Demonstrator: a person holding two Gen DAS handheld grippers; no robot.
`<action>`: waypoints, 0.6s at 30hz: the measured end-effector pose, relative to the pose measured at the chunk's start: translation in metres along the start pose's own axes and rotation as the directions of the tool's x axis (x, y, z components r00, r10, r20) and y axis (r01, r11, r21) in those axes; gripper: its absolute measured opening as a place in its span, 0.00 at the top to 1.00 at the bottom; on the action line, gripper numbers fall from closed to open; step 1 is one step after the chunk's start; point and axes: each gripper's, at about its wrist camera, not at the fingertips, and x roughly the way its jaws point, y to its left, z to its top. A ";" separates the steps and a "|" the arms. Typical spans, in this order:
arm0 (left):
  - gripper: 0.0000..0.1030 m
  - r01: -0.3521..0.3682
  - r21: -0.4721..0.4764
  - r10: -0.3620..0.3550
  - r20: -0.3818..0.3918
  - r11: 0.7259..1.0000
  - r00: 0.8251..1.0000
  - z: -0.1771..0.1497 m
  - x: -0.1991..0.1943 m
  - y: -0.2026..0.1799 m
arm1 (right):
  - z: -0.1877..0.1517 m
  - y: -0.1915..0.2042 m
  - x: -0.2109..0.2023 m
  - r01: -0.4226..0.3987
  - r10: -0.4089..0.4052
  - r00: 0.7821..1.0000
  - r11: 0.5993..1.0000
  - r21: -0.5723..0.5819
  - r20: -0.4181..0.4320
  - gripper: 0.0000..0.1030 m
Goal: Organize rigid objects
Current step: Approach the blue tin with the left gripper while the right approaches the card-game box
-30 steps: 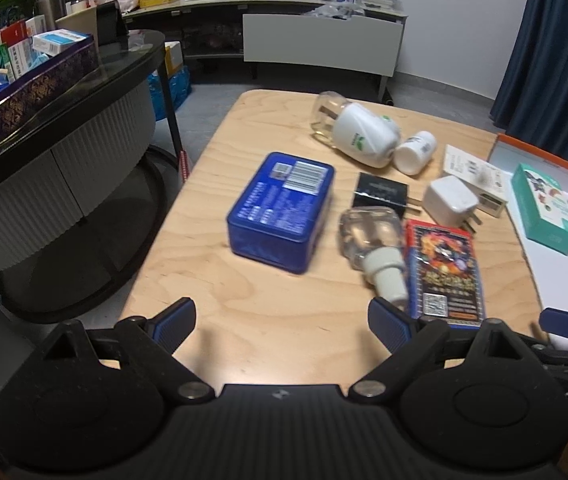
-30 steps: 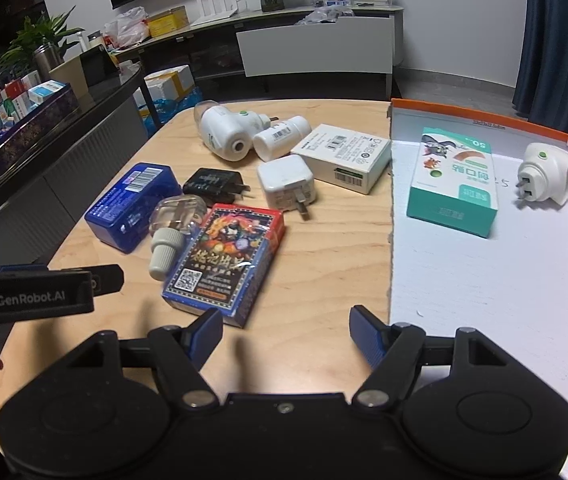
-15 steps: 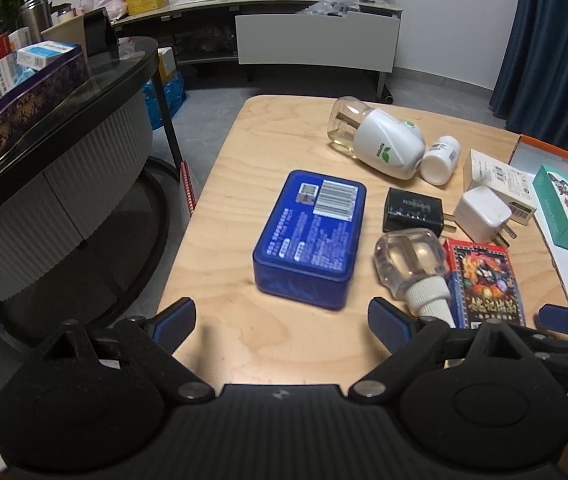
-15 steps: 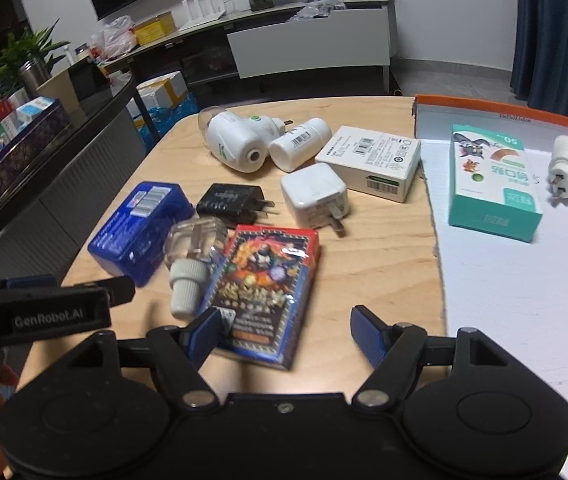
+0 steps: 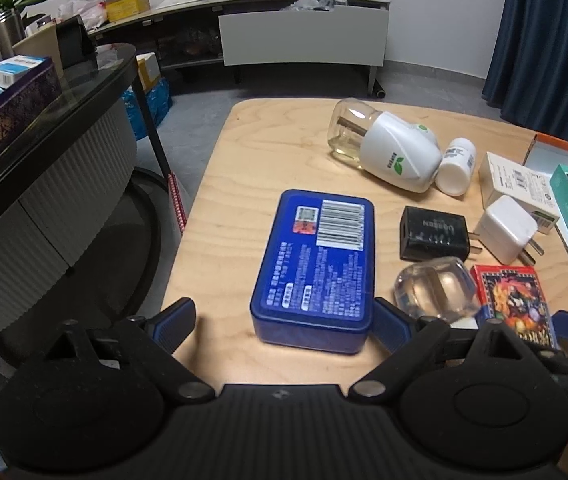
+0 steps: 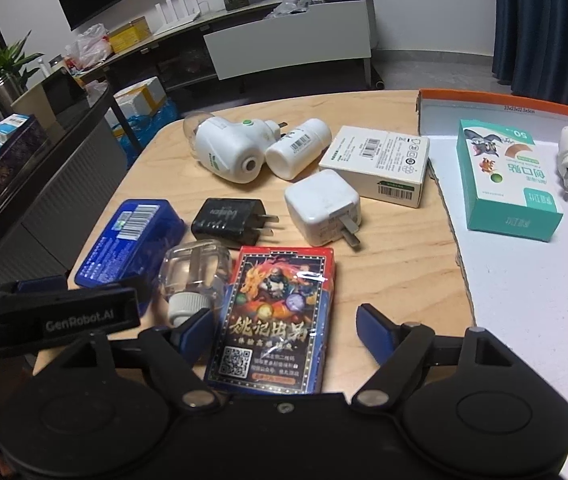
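Blue tin (image 5: 316, 268) between spread left jaws, untouched, card pack (image 6: 275, 316) between right jaws, just widened, not pinched

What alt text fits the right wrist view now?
The right gripper, jaws open and just widened, straddles a card deck on a wooden table; a clear bottle lies left, chargers beyond, a white tray right.
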 end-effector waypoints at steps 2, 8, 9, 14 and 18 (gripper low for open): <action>0.07 0.004 0.011 -0.004 0.002 1.000 1.000 0.001 0.002 -0.001 | 0.000 0.000 -0.001 0.021 -0.021 1.000 1.000 0.013 0.001 0.11; 0.07 0.013 0.026 -0.013 -0.002 1.000 1.000 0.003 0.012 -0.003 | -0.002 0.004 0.001 0.041 -0.041 0.999 0.999 0.023 0.004 0.04; 0.07 0.018 0.022 -0.018 -0.001 1.000 1.000 0.004 0.013 -0.003 | -0.002 0.005 0.001 0.053 -0.053 0.999 0.998 0.023 0.008 0.04; 0.05 0.022 0.036 -0.022 0.013 0.999 1.000 0.009 0.017 -0.004 | 0.001 0.006 0.006 0.113 -0.114 0.993 0.993 0.025 0.014 0.01; 0.03 0.032 0.026 -0.033 0.021 0.999 0.999 0.010 0.021 0.002 | 0.000 0.010 0.010 0.143 -0.143 0.989 0.990 -0.004 0.022 0.00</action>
